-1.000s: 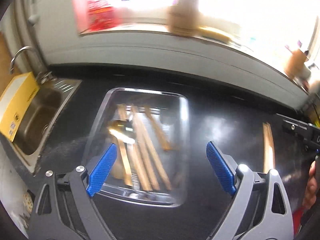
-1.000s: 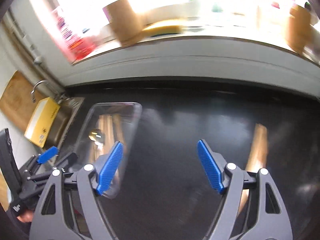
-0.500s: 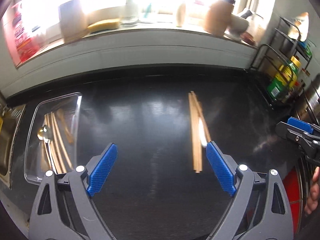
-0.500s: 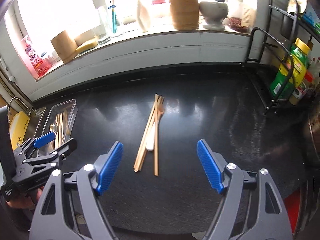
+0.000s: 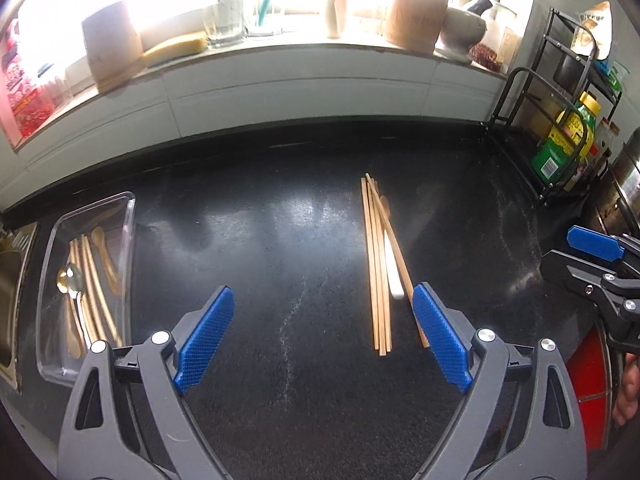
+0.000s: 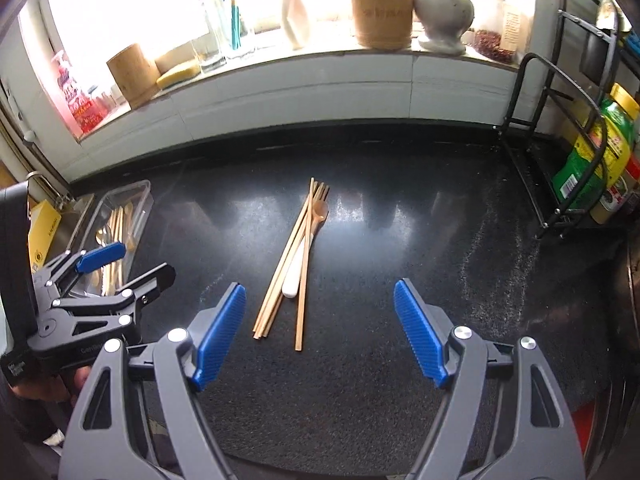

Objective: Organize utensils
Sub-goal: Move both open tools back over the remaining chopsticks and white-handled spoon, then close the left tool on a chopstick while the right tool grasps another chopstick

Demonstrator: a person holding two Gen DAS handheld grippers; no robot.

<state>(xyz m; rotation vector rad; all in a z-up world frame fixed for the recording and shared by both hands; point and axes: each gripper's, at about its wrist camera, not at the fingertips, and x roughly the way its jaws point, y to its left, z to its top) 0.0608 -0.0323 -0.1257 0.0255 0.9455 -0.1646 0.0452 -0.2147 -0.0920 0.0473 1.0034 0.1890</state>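
Both tongs, left (image 5: 322, 336) and right (image 6: 320, 334), wide and empty above desk (image 6: 400, 240); chopsticks (image 6: 292, 264) mid-desk, tray (image 5: 90, 280) at left edge.

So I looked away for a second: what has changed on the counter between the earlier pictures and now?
Both grippers swung away from the clear tray towards the loose chopsticks mid-counter. The left gripper and right gripper were open and empty throughout; nothing was picked up or let go. The chopsticks, the fork with them and the utensils in the tray lie as before.
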